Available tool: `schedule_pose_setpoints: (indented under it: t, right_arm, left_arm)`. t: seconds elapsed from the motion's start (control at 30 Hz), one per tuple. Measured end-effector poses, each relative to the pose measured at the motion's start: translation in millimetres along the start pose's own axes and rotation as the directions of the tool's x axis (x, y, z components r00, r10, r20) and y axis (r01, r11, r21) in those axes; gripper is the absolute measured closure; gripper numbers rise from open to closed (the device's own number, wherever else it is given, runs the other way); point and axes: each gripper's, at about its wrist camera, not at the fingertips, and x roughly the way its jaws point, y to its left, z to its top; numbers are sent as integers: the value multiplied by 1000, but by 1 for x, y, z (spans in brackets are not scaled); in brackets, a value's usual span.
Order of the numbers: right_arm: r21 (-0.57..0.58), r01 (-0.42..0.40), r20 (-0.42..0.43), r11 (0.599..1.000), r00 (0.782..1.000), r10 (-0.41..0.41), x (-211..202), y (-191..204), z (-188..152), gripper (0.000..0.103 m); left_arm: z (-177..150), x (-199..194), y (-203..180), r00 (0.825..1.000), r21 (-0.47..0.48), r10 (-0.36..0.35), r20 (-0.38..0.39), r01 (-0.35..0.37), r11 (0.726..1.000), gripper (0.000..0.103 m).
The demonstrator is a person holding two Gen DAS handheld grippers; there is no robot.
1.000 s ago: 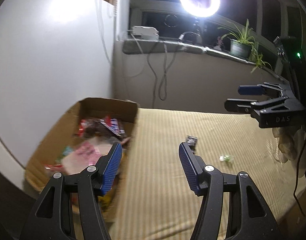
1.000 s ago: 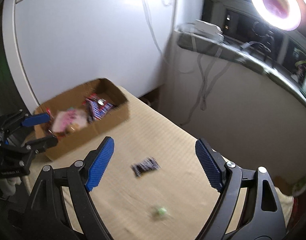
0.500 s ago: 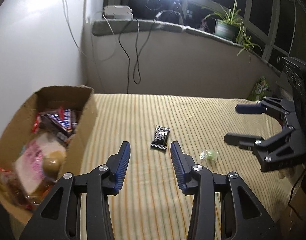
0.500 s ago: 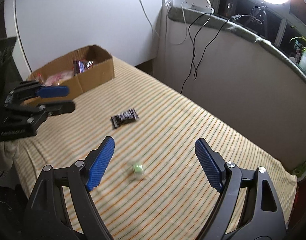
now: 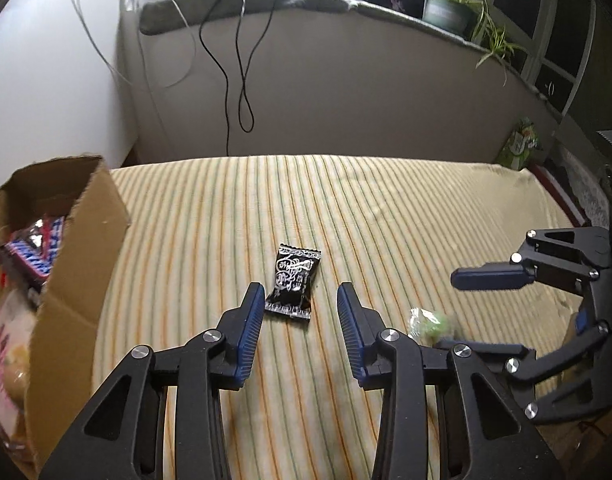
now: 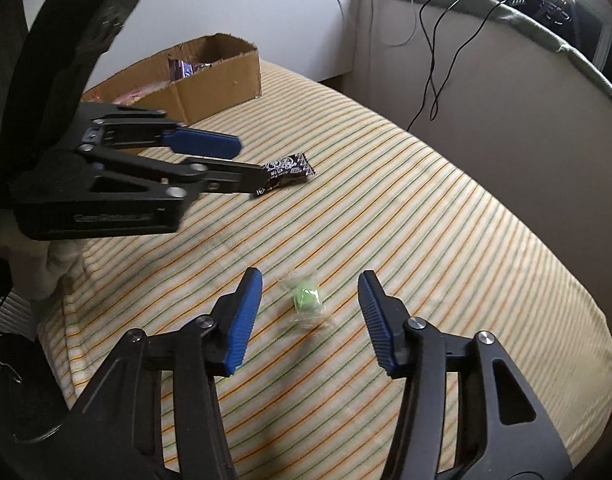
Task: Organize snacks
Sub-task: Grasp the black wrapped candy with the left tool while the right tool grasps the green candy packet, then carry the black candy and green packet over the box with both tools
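The striped cream bedcover (image 5: 386,216) fills more of both views than a moment ago. I see the open brown cardboard box (image 5: 85,240) of snacks now pushed to the left edge of the left view. My left gripper (image 5: 299,308) has come down, jaws apart, around the near end of the black printed snack packet (image 5: 293,284) at frame centre. My right gripper (image 6: 310,308), jaws also apart, now brackets the small green wrapped candy (image 6: 306,299), blurred, low in its view.
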Motion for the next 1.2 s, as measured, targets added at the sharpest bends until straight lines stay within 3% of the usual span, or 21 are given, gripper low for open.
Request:
schedule_pose_setpoints:
  t: [0.23,0.43,0.73,1.2]
  right_arm:
    - [-17,-4,-39,1000,999,3,17,1,0,66]
    - [-3,-7,-48,1000,999,7,21,-2,-2,79]
    - [12,5,-34,1000,999,-5,15,2,-1,80]
    - [3,29,96,1000,995,-29,-34,28,32,80]
  left_arm:
    - [2,18,-1,999,21,25,-30,-25,999,68]
    - [4,23,2,999,18,28,-34,-28,999,80]
    - [4,14,1,999,26,32,-1,-32,999,81]
    - [2,-64,13,984,8,73,165,-75,997,81]
